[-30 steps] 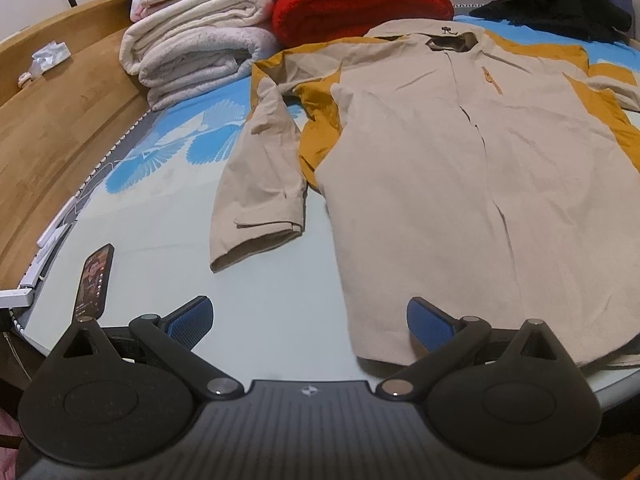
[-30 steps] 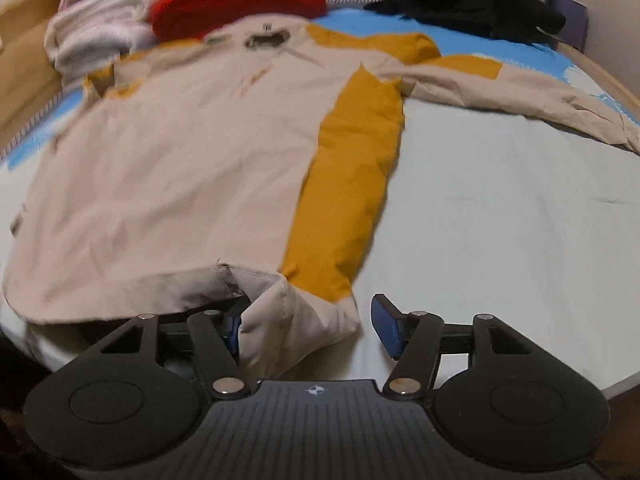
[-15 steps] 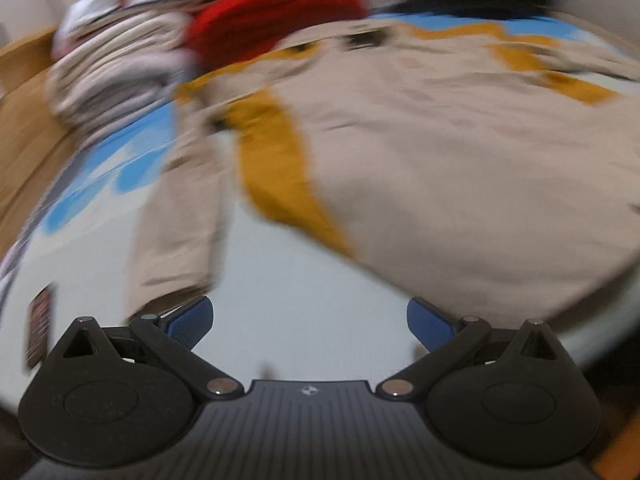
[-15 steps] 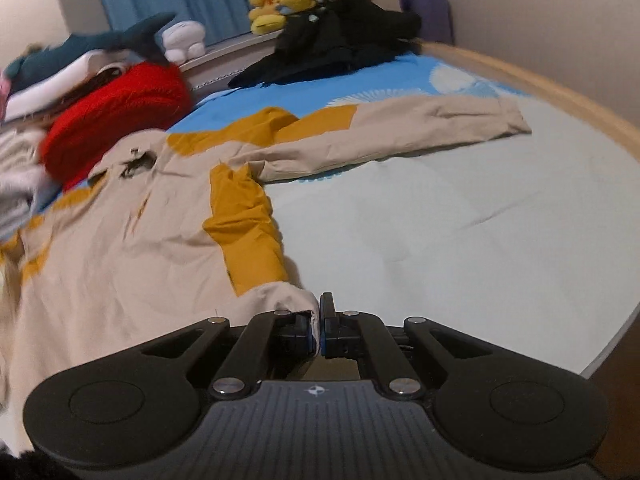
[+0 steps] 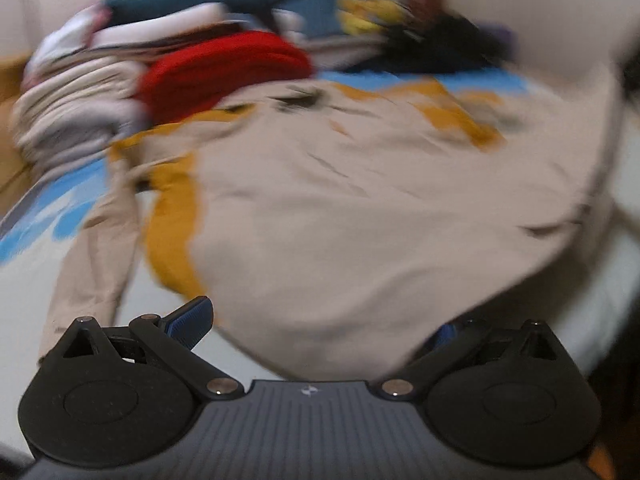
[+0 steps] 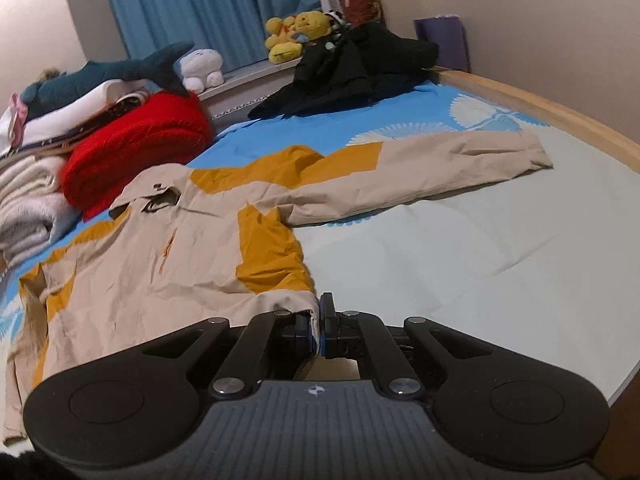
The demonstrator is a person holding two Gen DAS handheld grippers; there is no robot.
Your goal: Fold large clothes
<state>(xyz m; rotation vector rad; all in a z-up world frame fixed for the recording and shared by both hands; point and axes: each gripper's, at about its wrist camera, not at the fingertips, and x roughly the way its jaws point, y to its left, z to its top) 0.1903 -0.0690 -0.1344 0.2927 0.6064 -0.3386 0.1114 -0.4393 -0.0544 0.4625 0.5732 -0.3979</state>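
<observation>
Left wrist view blurred; jacket (image 5: 360,208) hides right pad.

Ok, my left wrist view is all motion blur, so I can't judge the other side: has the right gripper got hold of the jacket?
Observer: Yes. The right gripper is shut on the jacket at its bottom hem corner.
Operator: And the sleeve on that side?
Observer: The sleeve lies stretched out flat on the bed, pointing away from the body, not yet folded in.
Operator: Is anything touching its cuff?
Observer: No. The black clothes are piled well beyond the cuff, apart from it, at the head of the bed.
</observation>
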